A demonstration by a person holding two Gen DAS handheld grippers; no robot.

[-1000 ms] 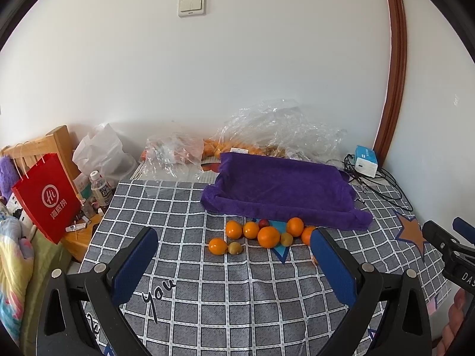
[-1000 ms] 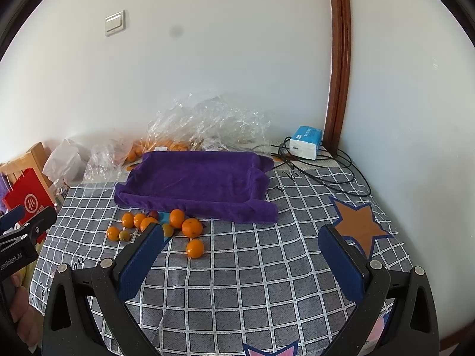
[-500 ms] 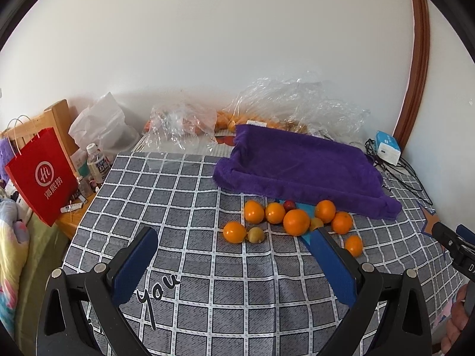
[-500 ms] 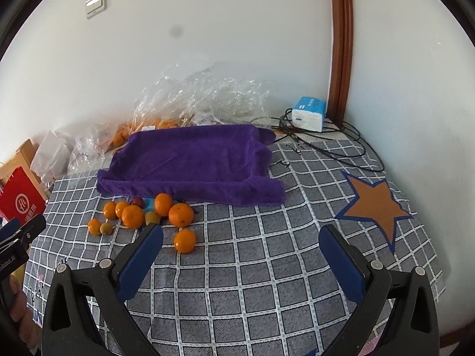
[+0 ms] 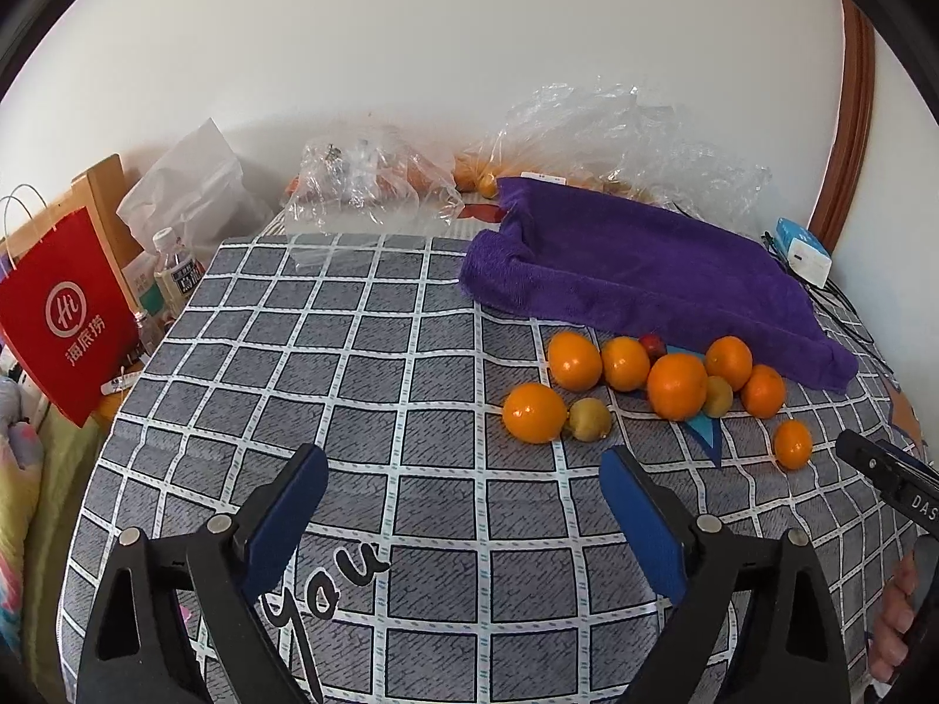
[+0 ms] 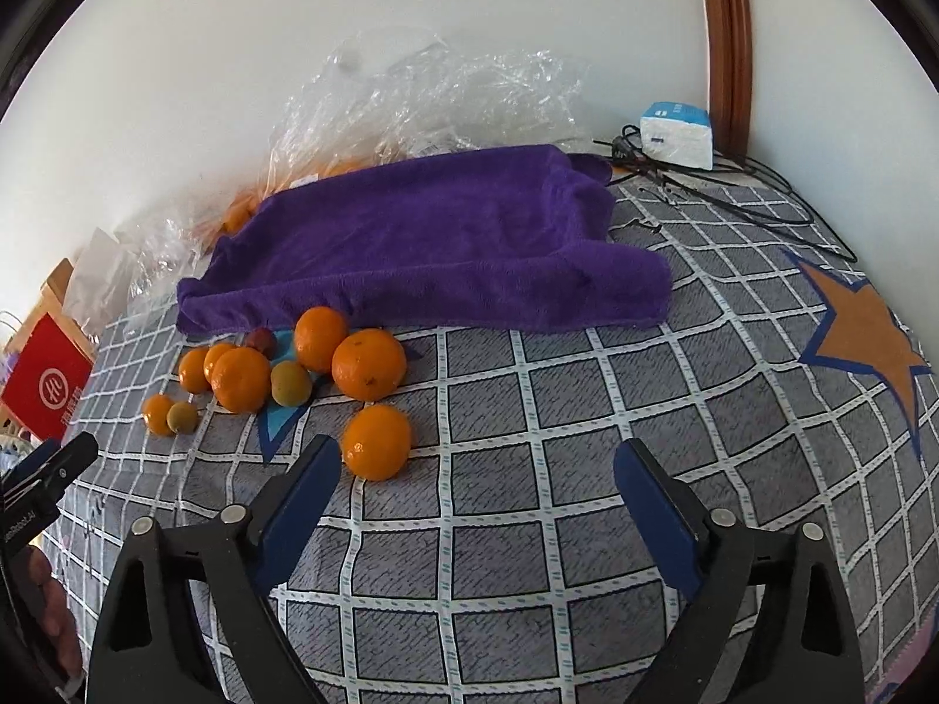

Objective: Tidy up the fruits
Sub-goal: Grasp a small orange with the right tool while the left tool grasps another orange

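**Both tongs closing in on the loose fruit**

The fruit sits in a loose cluster on the checked tablecloth, just in front of the near edge of the purple towel: several oranges, two small greenish fruits and one small red fruit. One orange lies apart from the cluster on the near side.

This looks like the approach step; nothing has been picked up. The left tongs are spread with only cloth between the blue pads, though the jaws have just been narrowing slightly. The right tongs are the same, spread and empty, their left pad just beside the lone orange.

Next, the right tongs probably need to shift left to straddle that orange before pinching. Round fruit may roll if nudged.
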